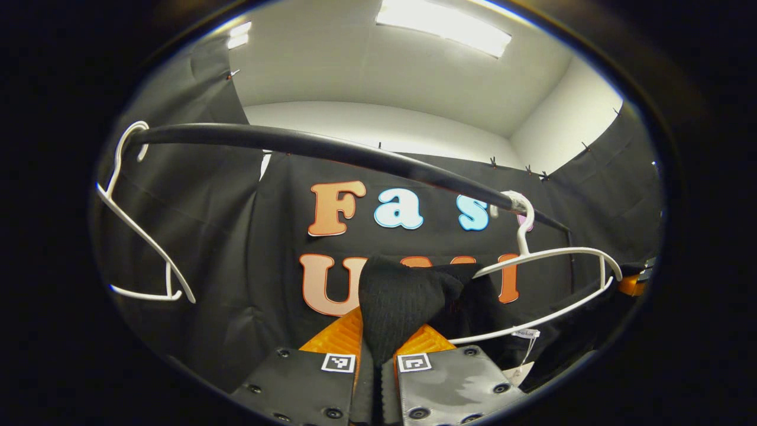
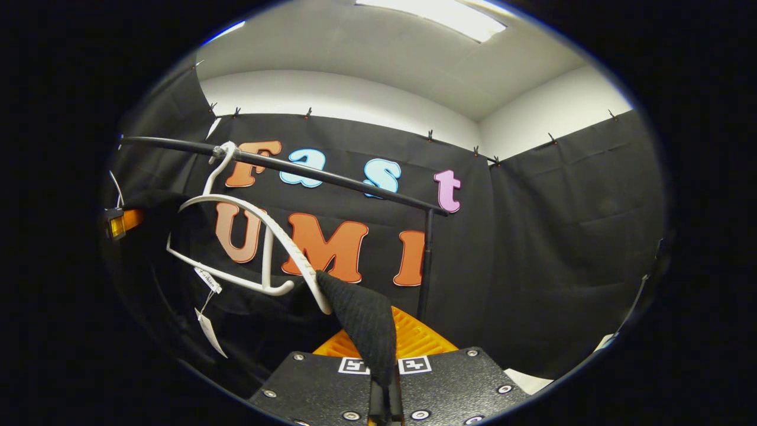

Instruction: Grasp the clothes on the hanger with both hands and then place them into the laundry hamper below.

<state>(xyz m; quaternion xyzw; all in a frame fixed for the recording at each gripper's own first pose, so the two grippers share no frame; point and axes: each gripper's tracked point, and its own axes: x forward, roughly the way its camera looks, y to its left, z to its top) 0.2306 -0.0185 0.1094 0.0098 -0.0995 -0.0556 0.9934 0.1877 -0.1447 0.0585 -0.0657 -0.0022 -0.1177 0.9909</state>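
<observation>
Now both claws, left (image 1: pixel 376 355) and right (image 2: pixel 384 370), pinch the black garment (image 1: pixel 402 302) low-centre, half off the white hanger (image 2: pixel 266 236); next, presumably: pull clear, lower toward hamper.

A bright ceiling light (image 1: pixel 443 26) glows at twelve o'clock. An empty white spare hanger (image 1: pixel 139 231) dangles at nine o'clock. White walls (image 2: pixel 331 94) rise behind.

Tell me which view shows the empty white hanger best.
Left gripper view: the empty hanger hangs whole from the rail at far left. In the right gripper view, just a thin white sliver at the left edge.
</observation>
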